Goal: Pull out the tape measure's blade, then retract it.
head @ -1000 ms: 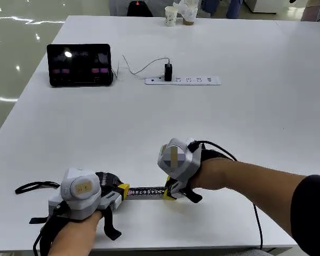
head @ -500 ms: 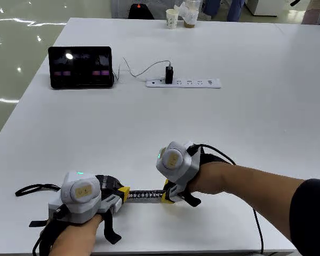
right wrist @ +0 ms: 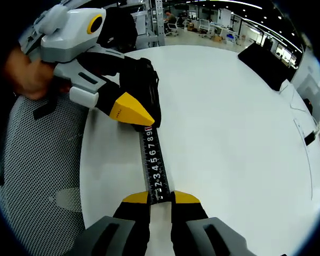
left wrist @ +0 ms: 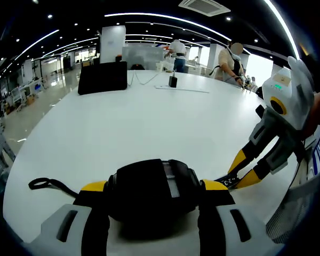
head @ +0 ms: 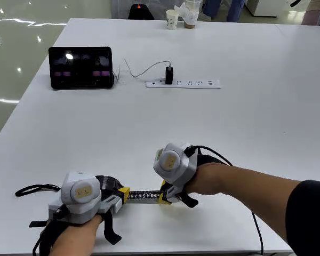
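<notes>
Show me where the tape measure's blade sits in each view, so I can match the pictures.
Head view: blade low centre, running right from the black case.
Left gripper view: lower right, a short strip pinched in yellow-tipped jaws.
Right gripper view: centre, running up from this view's own jaws to the case.
Shared landmark: the case, bottom centre in the left gripper view, above centre in the right.

Right claw (head: pixel 163 196) has edged toward the tape measure (head: pixel 109 183); exposed blade (head: pixel 144 196) shorter.
</notes>
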`<state>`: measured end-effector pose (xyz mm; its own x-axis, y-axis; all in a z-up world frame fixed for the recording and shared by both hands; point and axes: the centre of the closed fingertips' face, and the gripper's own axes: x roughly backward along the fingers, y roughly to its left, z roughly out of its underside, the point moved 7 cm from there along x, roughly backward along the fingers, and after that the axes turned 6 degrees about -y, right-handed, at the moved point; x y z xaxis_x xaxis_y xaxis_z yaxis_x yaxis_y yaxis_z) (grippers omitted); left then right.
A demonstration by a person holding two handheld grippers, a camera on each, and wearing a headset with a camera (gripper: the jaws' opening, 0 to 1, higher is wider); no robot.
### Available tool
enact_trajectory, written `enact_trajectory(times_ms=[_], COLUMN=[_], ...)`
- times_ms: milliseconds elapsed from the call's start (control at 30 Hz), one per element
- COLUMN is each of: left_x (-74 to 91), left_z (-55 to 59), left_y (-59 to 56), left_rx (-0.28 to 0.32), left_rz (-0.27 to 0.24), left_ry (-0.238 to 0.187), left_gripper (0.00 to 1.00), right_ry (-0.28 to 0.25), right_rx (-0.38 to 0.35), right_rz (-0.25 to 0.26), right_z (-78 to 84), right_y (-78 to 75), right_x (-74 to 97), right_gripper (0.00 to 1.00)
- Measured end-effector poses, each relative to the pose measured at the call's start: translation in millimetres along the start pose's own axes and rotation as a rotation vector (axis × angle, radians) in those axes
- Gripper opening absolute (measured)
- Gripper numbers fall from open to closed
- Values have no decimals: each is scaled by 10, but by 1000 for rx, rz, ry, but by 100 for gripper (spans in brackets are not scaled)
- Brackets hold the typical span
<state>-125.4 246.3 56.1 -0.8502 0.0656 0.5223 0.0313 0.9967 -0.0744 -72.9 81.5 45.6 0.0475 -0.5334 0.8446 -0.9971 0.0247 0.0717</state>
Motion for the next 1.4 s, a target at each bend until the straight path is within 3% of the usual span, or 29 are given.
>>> enact_trajectory(times_ms=[1400], left_x=[-5], left_z=[-2], left_y=[7], left_rx=[8], left_rz=[3], left_ry=[7], left_gripper=[62], right_ry=[-32], right_rx=[-9], right_rz=[-6], right_z=[-117], right_y=[12], right_x=[-79], right_gripper=[11])
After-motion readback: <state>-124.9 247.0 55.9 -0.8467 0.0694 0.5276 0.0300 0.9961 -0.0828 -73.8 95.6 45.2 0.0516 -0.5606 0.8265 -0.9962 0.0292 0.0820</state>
